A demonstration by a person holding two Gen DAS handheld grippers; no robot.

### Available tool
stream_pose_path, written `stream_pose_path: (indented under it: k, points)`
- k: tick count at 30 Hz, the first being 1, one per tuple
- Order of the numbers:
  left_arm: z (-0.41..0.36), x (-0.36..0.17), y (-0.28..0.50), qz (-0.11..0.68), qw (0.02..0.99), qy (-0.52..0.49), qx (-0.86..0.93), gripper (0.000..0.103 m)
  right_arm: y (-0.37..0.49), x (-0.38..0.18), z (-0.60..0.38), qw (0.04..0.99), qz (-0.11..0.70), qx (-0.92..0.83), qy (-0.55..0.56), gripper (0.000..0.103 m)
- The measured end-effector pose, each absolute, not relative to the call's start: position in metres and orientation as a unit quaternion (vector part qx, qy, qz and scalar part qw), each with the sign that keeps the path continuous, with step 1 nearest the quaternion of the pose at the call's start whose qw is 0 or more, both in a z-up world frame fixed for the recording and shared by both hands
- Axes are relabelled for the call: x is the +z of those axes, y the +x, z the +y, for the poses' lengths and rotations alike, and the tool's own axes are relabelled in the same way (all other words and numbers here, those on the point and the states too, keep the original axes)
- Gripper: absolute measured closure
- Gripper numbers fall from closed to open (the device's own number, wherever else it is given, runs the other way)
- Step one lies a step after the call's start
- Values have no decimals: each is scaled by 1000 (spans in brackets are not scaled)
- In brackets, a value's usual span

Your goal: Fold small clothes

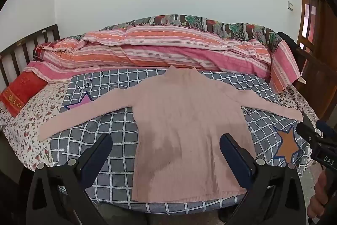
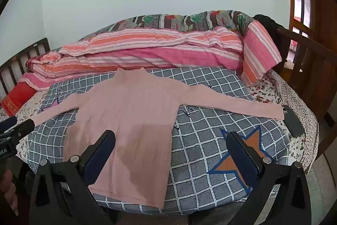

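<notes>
left wrist: near bed foot, angled down; right wrist: same, further right; shared: pink sweater (image 1: 185,130)

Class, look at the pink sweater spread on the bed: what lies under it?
The pink sweater lies flat on a grey checked sheet with star prints. Whatever pattern sits beneath its body is covered.

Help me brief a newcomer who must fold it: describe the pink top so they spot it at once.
Start at the bed and find the grey checked blanket spread on its near half. The pink top lies flat in the middle of it, high neck toward the rolled striped quilt, both long sleeves stretched sideways. It is the only plain, pale-pink piece among patterned bedding.
</notes>
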State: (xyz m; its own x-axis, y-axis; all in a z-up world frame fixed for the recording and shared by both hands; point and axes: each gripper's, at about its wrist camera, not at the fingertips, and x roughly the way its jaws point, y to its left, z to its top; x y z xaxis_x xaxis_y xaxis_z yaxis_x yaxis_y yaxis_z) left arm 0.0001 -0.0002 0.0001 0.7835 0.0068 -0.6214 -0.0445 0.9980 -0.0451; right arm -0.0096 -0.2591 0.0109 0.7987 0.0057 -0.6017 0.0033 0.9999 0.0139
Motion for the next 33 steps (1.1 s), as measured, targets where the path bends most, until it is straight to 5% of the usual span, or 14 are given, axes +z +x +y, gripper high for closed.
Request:
stream_pose_path:
  k: [33]
  points:
    - [0, 9, -9, 318, 948, -23, 14, 1, -25, 24, -252, 953, 302, 2, 0, 0]
